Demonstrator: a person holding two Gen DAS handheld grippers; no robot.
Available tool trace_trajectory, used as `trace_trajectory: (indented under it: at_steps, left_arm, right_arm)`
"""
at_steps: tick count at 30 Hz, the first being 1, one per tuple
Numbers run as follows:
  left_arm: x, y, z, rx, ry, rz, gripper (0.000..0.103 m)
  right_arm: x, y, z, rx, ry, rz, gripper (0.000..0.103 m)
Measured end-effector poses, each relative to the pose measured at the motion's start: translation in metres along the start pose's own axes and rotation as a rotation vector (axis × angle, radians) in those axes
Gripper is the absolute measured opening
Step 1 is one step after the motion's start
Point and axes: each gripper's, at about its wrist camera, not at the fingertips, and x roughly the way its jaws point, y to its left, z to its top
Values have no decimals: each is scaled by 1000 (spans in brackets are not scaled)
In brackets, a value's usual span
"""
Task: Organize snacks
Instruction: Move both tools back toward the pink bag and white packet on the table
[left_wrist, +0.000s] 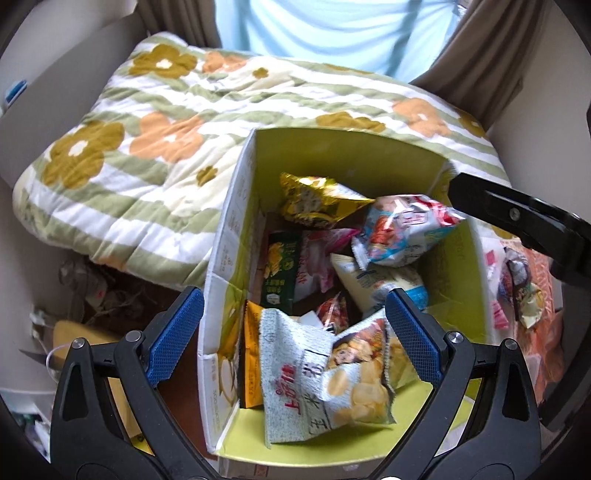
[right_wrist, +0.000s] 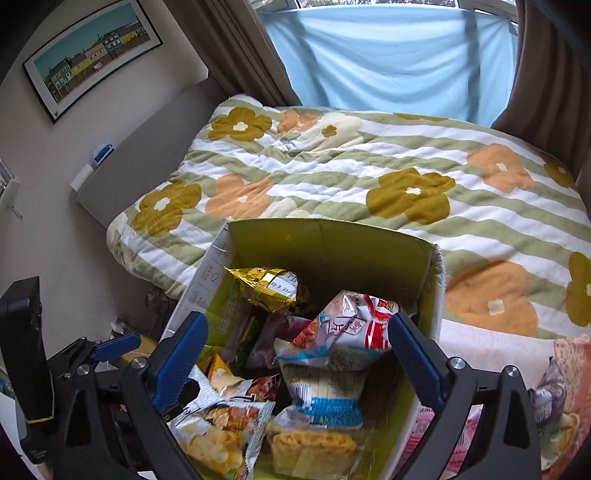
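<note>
Both grippers, left (left_wrist: 293, 334) and right (right_wrist: 297, 363), hang spread wide and empty over a green-lined cardboard box (left_wrist: 236, 206) heaped with snack packets (left_wrist: 328, 373). The box stands against a flower-patterned quilt (right_wrist: 332, 173); beyond are brown curtains (right_wrist: 229, 48), pale-blue fabric (right_wrist: 388, 55) and a framed picture (right_wrist: 92, 55).

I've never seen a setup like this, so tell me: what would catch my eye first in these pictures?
First, the open cardboard box with its yellow-green inside, heaped with snack bags: a gold packet at the back, a red, white and blue bag on top. Behind it spreads a flowered quilt on the bed. Up close, the right gripper and left gripper stand open over the box.
</note>
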Motion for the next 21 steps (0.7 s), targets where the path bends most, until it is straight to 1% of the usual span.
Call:
trace_trajectory:
  at_steps: [4, 7, 10, 12, 16, 19, 21]
  left_arm:
    - [-16, -18, -1, 53, -35, -43, 98]
    - [-25, -42, -2, 116, -68, -102, 98]
    - [-30, -69, -2, 179, -90, -171, 98]
    - [-32, -89, -4, 210, -90, -197, 98]
    - [-44, -130, -15, 267, -101, -275, 98]
    - [-49, -158, -25, 305, -106, -281, 98]
    - [-51, -176, -32, 308, -105, -290, 98]
  right_arm:
    - [-33, 0, -10, 25, -60, -21, 97]
    - [-63, -6, -22, 50, -111, -55, 97]
    - [-95, -15, -39, 78, -163, -119, 97]
    - [-116, -25, -52, 105, -190, -171, 97]
    - [-154, -48, -80, 155, -207, -252, 97]
    - [-180, -70, -106, 194, -213, -306, 97]
    - [-194, -88, -123, 224, -215, -333, 97]
